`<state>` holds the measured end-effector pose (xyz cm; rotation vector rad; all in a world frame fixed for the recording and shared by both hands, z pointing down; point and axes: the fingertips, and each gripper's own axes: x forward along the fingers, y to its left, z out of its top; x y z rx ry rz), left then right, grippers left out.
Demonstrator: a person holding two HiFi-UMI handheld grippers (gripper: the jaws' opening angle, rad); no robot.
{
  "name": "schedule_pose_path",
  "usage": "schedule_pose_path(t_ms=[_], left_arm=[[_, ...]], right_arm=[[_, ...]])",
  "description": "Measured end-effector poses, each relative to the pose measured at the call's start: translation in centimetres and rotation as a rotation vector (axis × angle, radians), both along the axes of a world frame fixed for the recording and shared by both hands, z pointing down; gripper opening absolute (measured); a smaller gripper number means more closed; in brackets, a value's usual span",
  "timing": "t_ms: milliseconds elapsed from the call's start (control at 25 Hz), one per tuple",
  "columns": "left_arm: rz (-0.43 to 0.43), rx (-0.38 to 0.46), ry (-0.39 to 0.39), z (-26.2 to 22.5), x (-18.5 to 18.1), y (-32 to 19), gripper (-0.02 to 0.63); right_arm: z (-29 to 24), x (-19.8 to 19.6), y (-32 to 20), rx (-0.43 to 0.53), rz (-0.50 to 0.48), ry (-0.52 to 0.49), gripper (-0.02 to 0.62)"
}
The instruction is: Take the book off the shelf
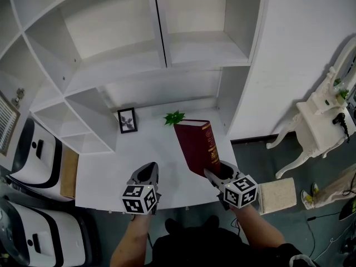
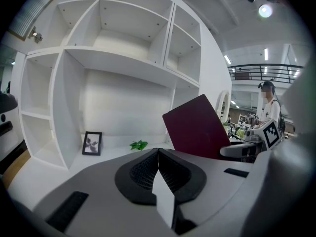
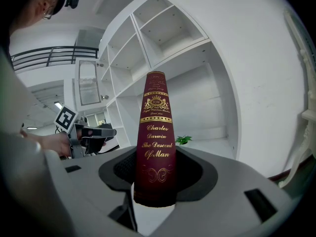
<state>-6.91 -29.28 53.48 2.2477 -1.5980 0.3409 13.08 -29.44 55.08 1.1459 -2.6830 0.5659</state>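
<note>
Right hand-held gripper (image 3: pixel 154 177): closed on the lower end of a dark red book (image 3: pixel 154 137), a pad pressing each cover.
Book: rises out of the right hand-held gripper, tilted, over the white tabletop (image 1: pixel 139 166) in front of the shelf unit (image 1: pixel 111 49).
Left hand-held gripper (image 2: pixel 158 168): jaws pressed together with nothing between them, held beside the right one, apart from the book.
Right gripper view only: the spine faces the camera, with gold lettering reading "Charles Darwin, The Descent of Man".
Left gripper view only: the book's plain red cover, up and to this hand-held gripper's right; a person (image 2: pixel 269 102) stands far behind it.
Head view only: both hand-held grippers side by side at the tabletop's near edge.
Beyond the hand-held grippers: a small framed picture (image 1: pixel 127 120) and a green leaf sprig (image 1: pixel 174 117) at the back of the tabletop.
</note>
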Motion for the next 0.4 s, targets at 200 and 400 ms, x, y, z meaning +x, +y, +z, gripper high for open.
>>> schedule_pose_path(t_ms=[200, 400], left_arm=[[-0.005, 0.000, 0.000, 0.05, -0.42, -0.04, 0.011], [-0.008, 0.000, 0.000, 0.11, -1.04, 0.14, 0.011]], right_arm=[[-0.22, -0.34, -0.16, 0.005, -0.006, 0.002, 0.213], [-0.26, -0.85, -0.04, 0.007, -0.010, 0.006, 0.213]])
